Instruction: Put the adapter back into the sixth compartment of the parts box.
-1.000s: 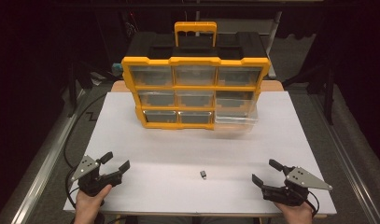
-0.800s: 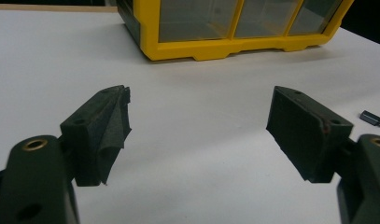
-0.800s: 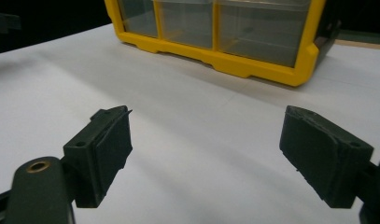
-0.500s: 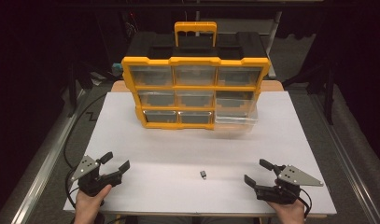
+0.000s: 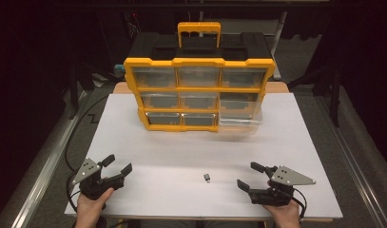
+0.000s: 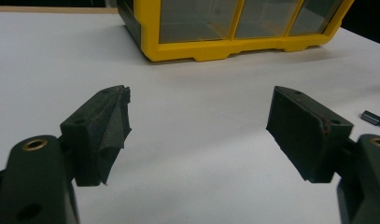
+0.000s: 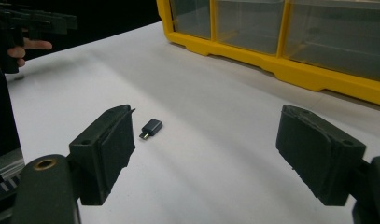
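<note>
White tabletop (image 5: 181, 142) carries a small dark adapter (image 5: 207, 178), which lies flat near the front edge, about midway between the two grippers and somewhat closer to the right one. The right gripper (image 5: 250, 175) rests low at the front right, held by a hand (image 5: 282, 214), and points to the left toward the adapter. Its jaws stand wide apart and have just been closing a little, with nothing between them; in the right gripper view the adapter (image 7: 151, 127) lies just beyond the left jaw, not touching it. The left gripper (image 5: 118, 164) sits at the front left in the other hand (image 5: 90, 208), its jaws also wide open and empty. In the left gripper view the adapter (image 6: 373, 118) shows far at the right edge, well apart from the jaws. Behind, near the middle of the tabletop, stands a yellow organizer box (image 5: 199, 92) with clear drawers; its lower right drawer (image 5: 240, 118) is pulled out.
</note>
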### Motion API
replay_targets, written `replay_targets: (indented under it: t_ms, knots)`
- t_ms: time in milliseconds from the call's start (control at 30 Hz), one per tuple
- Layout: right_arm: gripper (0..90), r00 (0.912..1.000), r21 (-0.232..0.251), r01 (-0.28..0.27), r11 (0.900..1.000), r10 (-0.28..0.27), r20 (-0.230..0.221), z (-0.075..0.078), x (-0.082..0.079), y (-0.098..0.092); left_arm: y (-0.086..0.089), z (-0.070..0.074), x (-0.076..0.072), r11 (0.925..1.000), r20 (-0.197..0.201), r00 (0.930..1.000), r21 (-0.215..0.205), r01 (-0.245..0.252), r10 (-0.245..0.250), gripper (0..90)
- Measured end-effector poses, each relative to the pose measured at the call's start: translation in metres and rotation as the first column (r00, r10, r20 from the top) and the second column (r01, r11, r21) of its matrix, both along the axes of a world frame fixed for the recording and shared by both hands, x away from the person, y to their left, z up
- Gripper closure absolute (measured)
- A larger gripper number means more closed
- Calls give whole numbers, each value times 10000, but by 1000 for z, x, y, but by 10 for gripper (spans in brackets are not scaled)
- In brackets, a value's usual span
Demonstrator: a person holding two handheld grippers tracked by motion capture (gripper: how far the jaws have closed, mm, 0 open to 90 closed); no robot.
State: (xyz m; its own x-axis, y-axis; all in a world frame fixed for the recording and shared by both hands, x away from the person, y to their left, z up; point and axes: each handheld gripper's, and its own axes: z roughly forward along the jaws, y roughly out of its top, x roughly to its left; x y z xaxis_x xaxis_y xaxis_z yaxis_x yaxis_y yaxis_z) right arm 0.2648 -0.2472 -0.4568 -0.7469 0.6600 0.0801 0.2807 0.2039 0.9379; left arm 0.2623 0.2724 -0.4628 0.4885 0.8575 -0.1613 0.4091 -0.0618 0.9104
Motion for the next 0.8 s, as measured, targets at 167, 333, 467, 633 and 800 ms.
replay_targets:
  t_ms: [167, 333, 467, 633, 800]
  knots:
    - [193, 9996, 395, -132, 9991, 141, -227, 0, 2, 5, 0, 0, 0, 10000, 10, 10000, 7, 20, -20, 225]
    - [177, 9997, 560, -165, 9983, 173, -142, 3, 3, 8, 0, 0, 0, 10000, 23, 10000, -1, 25, -25, 225]
    - [157, 9996, 606, -201, 9980, 213, -193, 3, 6, 14, 0, 0, 0, 10000, 28, 10000, -7, 29, -29, 226]
    - [165, 9982, 549, -462, 9974, 482, -359, 4, 8, 21, 0, 0, 0, 10000, 31, 10000, -10, 30, -30, 226]
    - [174, 9944, 481, -903, 9948, 927, -498, 3, 12, 33, 0, 0, 0, 10000, 35, 10000, -13, 30, -30, 226]
